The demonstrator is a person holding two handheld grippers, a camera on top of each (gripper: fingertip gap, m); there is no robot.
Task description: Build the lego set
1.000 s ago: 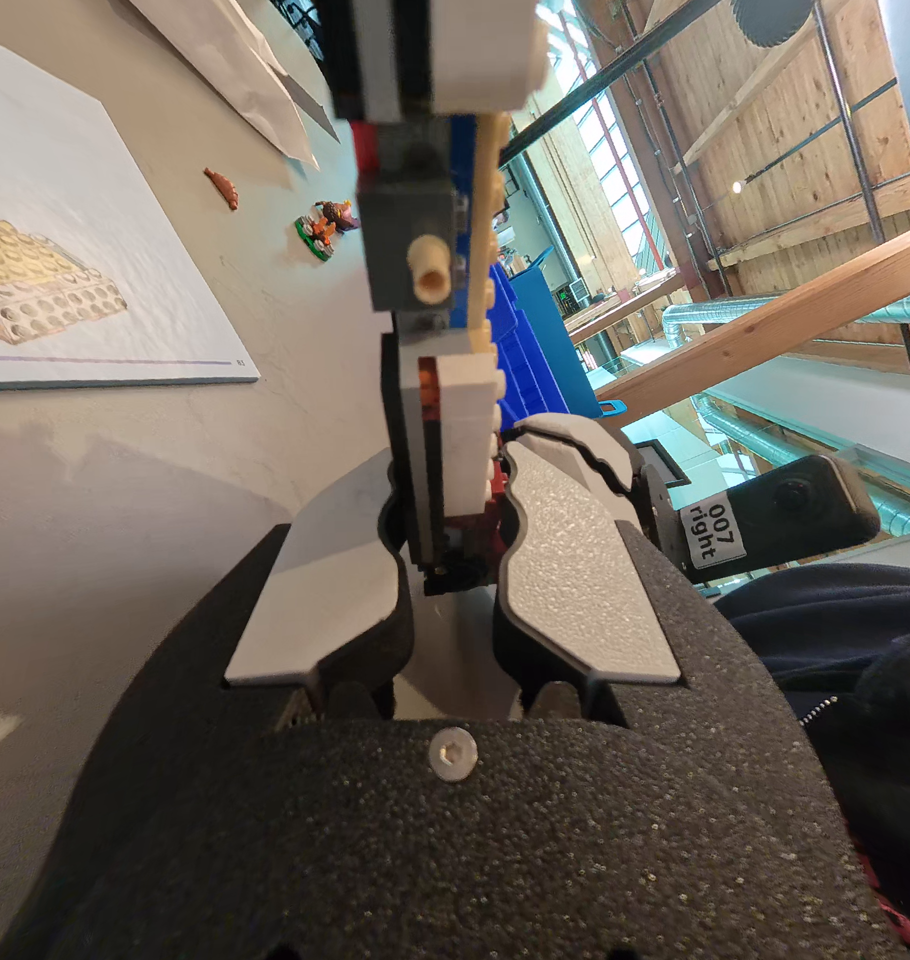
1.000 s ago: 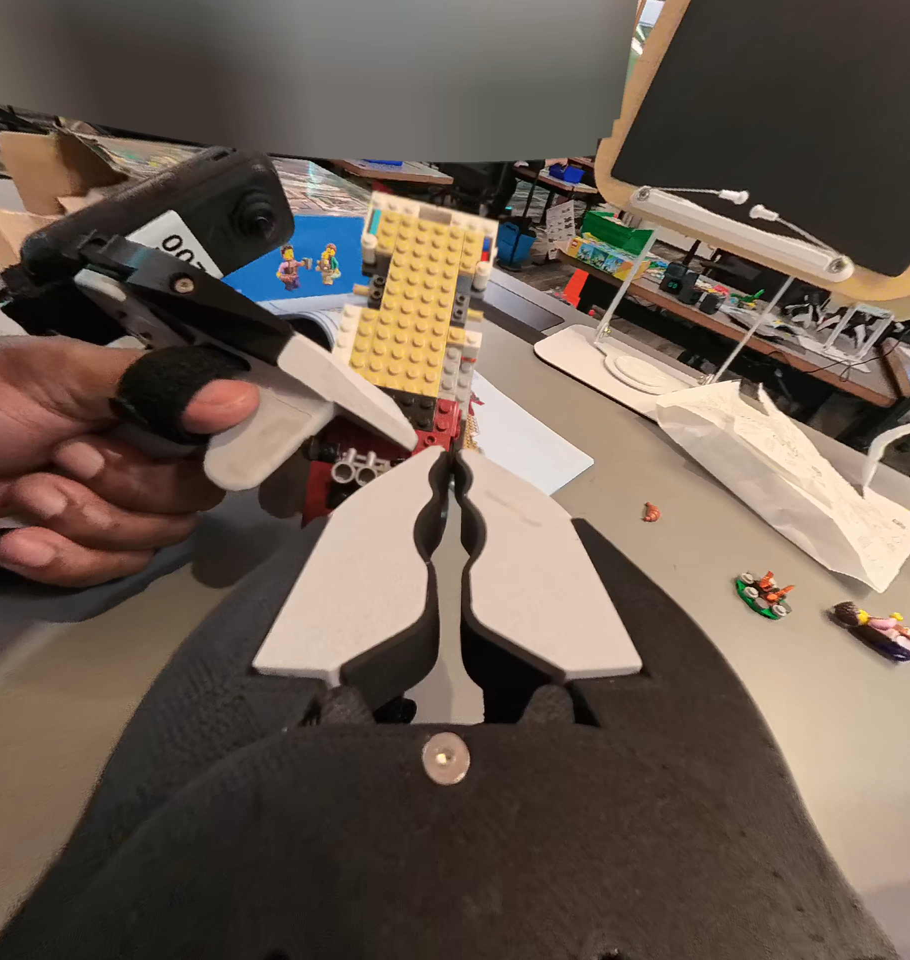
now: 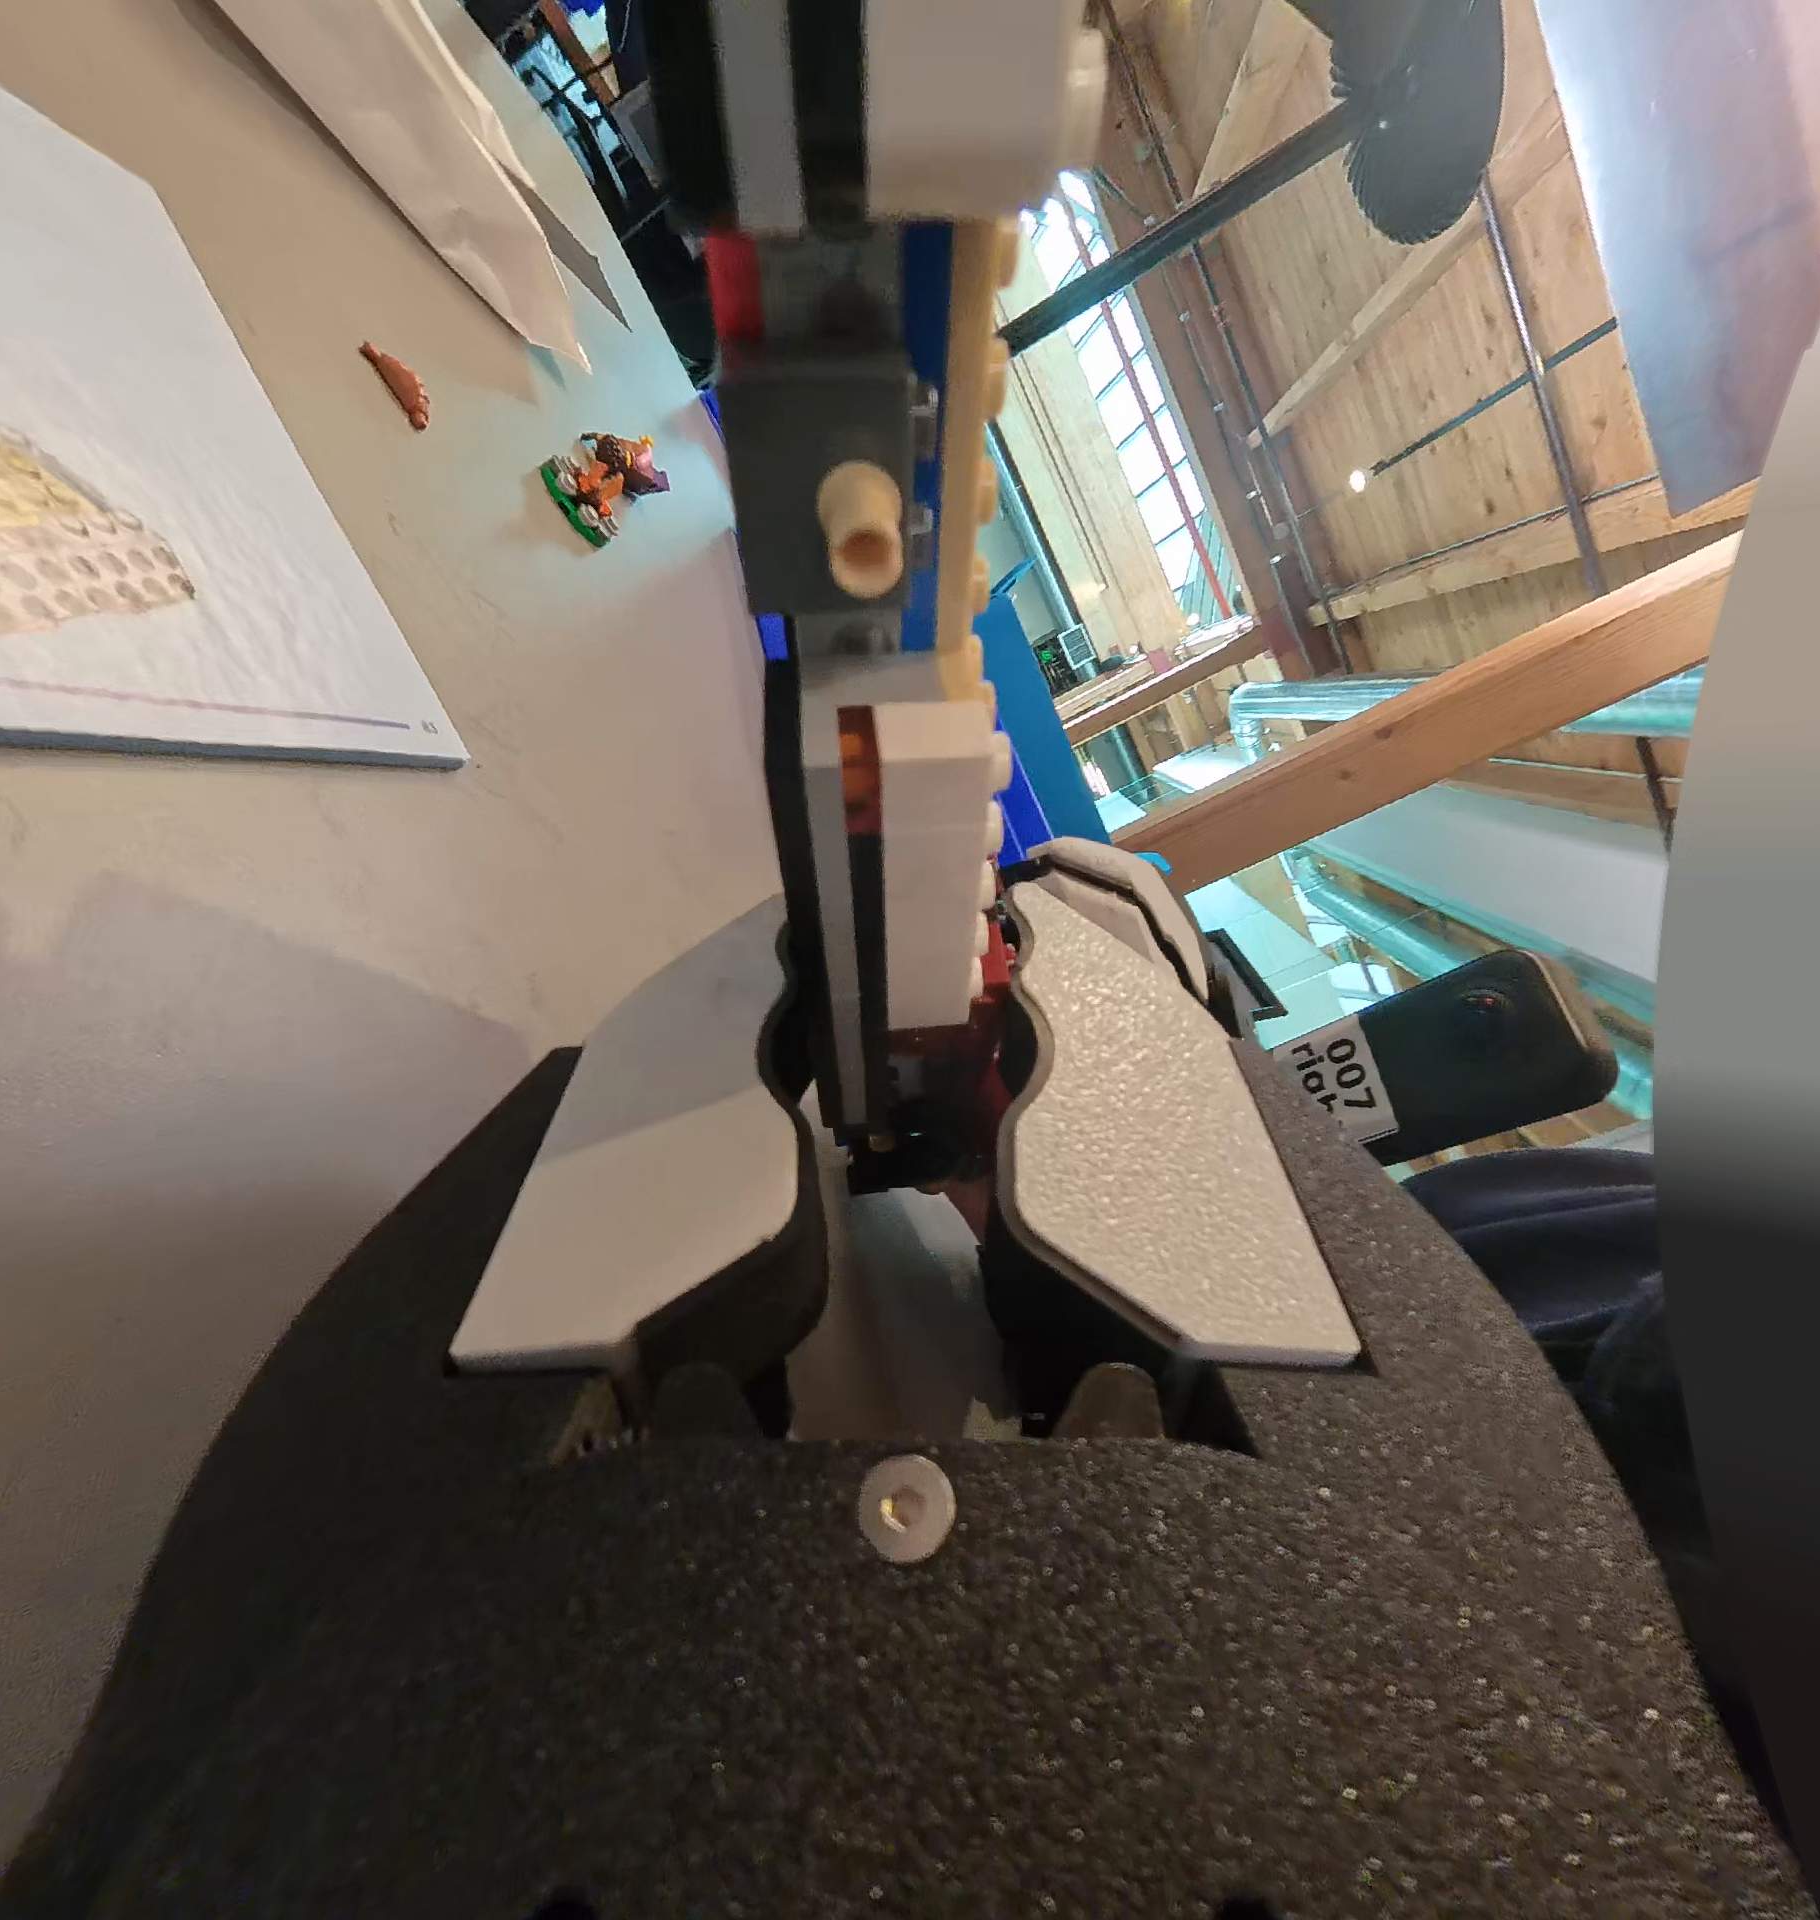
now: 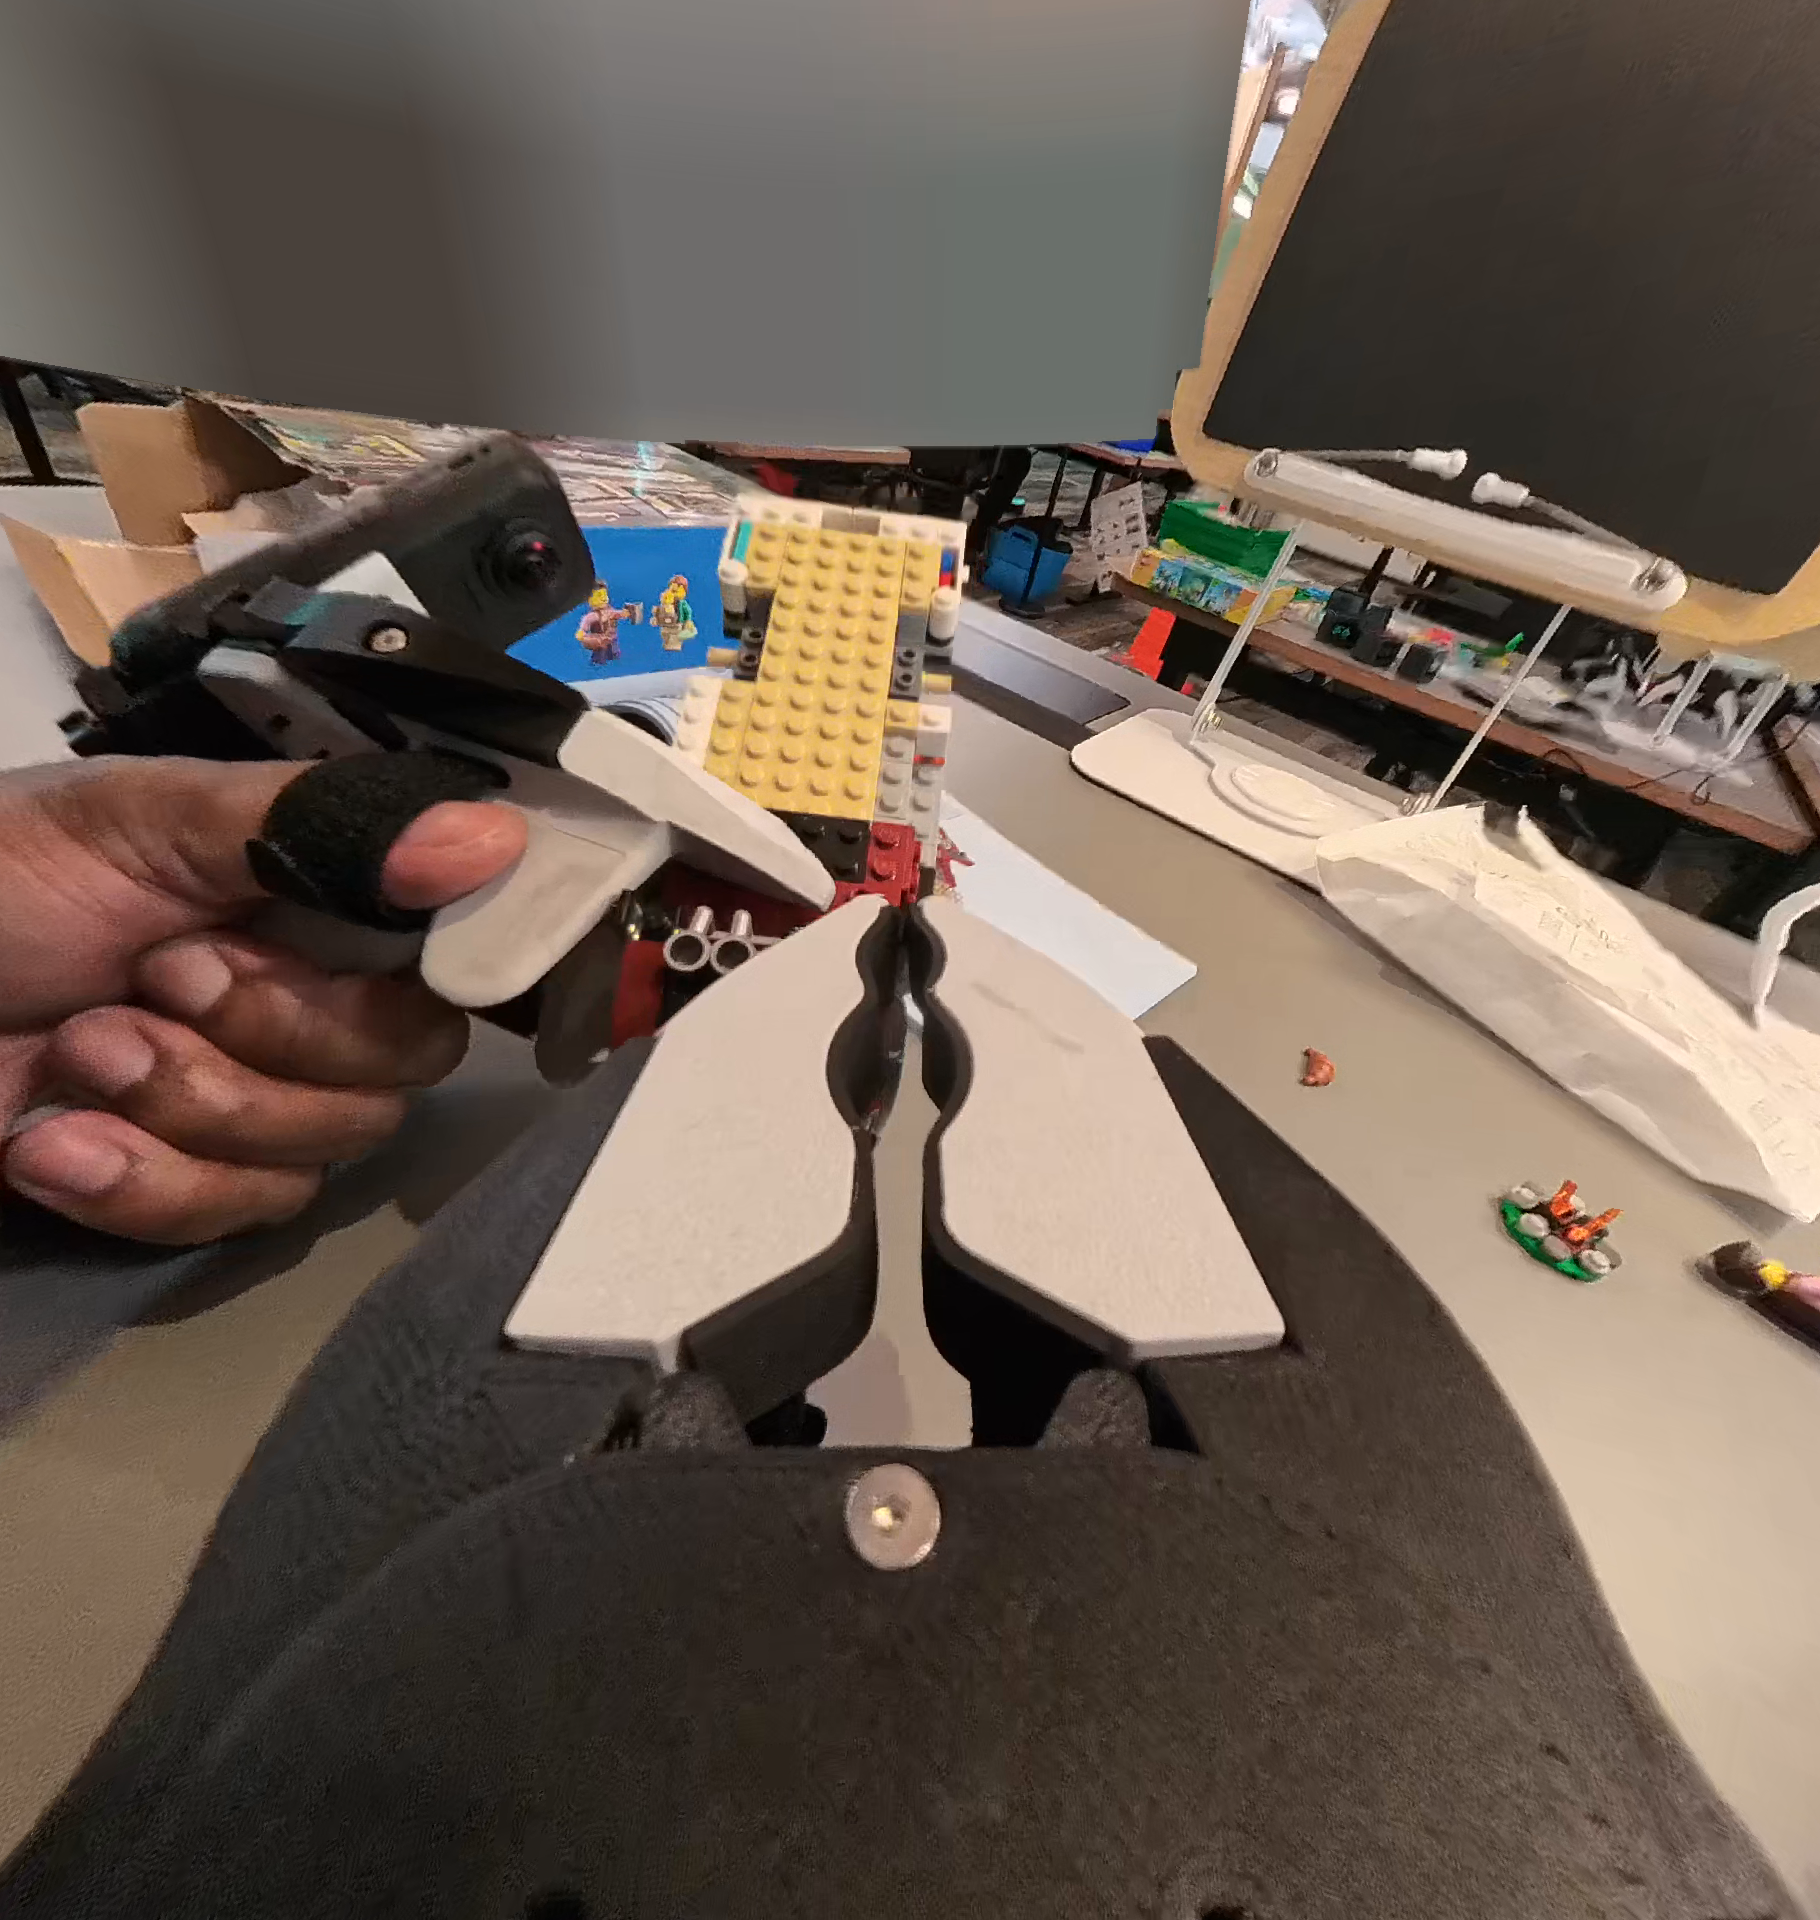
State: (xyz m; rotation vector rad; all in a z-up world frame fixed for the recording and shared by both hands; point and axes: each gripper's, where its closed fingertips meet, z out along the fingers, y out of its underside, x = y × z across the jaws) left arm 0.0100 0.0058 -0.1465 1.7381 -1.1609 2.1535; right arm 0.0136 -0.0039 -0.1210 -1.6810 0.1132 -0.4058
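My left gripper (image 3: 901,935) is shut on a brick model (image 3: 854,499) and holds it up off the table, with both pads pressed on its lower end. The model has a tan studded top over grey, black and dark red bricks. It also shows in the right wrist view (image 4: 823,675), clamped by the left gripper (image 4: 781,873) in a person's hand (image 4: 210,987). My right gripper (image 4: 901,920) is shut, with its tips against the dark red bricks at the model's lower corner. It shows beside the model in the left wrist view (image 3: 1124,894).
On the grey table lie an open instruction booklet (image 3: 158,520), a white paper bag (image 4: 1560,987), a small brown piece (image 4: 1318,1067), a green base with a campfire (image 4: 1560,1226) and a lying minifigure (image 4: 1799,1288). A dark board on a white stand (image 4: 1508,260) is behind, a cardboard box (image 4: 137,468) at far left. The tips of both grippers are at nearly the same place.
The left gripper and the model have shifted slightly lower in the right wrist view. Both grasps look unchanged.
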